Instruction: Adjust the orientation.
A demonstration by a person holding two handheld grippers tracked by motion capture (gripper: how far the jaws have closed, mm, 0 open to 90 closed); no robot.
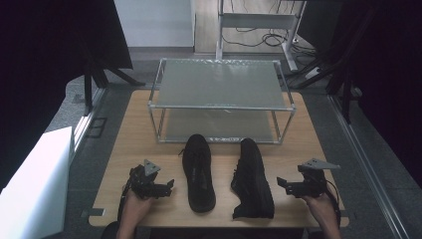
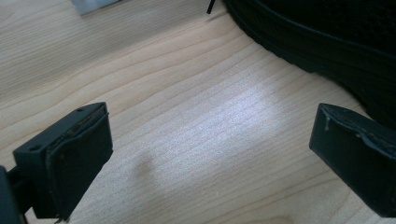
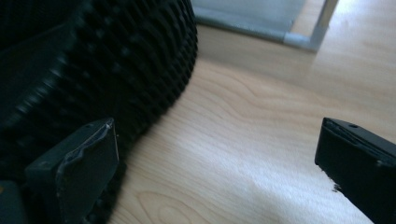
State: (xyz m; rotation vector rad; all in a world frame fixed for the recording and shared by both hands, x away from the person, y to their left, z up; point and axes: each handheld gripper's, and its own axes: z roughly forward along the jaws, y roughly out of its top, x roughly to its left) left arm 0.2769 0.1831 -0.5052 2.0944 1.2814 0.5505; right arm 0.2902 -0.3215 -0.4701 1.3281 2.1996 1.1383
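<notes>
Surface: wooden table [image 1: 134,149] carrying everything.
Standing at rear: two-tier metal rack [image 1: 221,102].
Lying in front: left shoe [image 1: 198,172], right shoe [image 1: 253,179], side by side, apart.

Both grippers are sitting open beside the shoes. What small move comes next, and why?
Probably ease the left gripper toward the left shoe to straddle its side. Its jaws are open with only bare table between them, and the shoe lies just beside it, below the empty rack.
</notes>
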